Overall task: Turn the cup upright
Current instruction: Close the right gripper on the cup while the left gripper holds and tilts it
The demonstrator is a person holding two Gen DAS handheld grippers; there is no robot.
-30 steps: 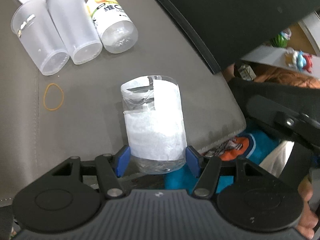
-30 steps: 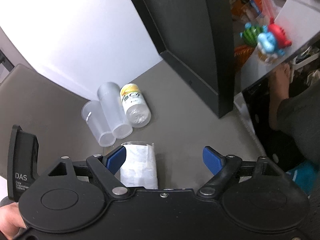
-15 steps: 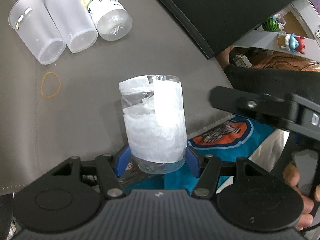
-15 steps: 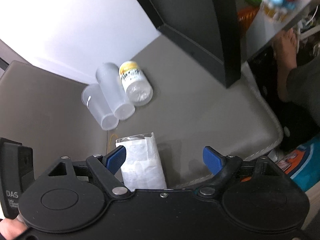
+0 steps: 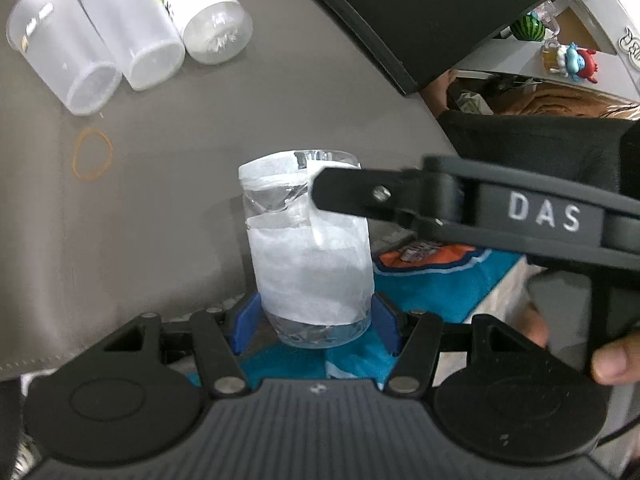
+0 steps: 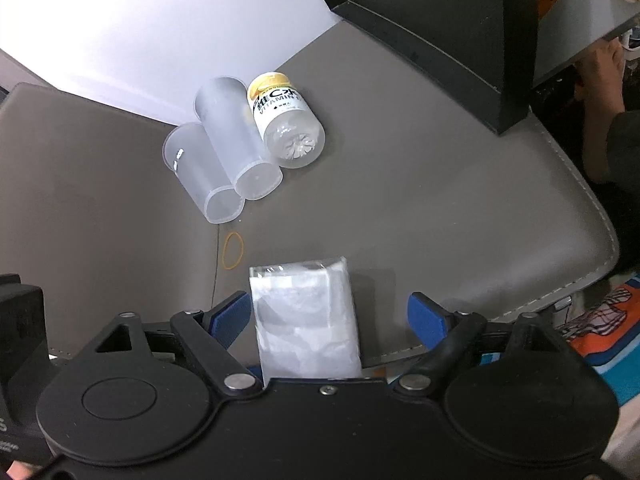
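Observation:
A clear cup wrapped in white paper (image 5: pixel 310 248) is held in my left gripper (image 5: pixel 316 320), whose blue pads press its sides near the near end; the cup is lifted near the front edge of the grey seat. In the right wrist view the same cup (image 6: pixel 306 316) lies between the wide-open fingers of my right gripper (image 6: pixel 330 316), closer to the left finger, with a gap on the right. The right gripper's black body (image 5: pixel 520 216) crosses in front of the cup in the left wrist view.
Two frosted plastic cups (image 6: pixel 224 160) and a vitamin bottle (image 6: pixel 288 124) lie on their sides at the back of the grey cushion (image 6: pixel 440 200). A yellow rubber band (image 6: pixel 233 250) lies near them. A black box (image 6: pixel 440 28) stands at the back right.
My left gripper has drawn the cup back toward the seat's front edge. My right gripper has moved in from the right and now straddles the cup.

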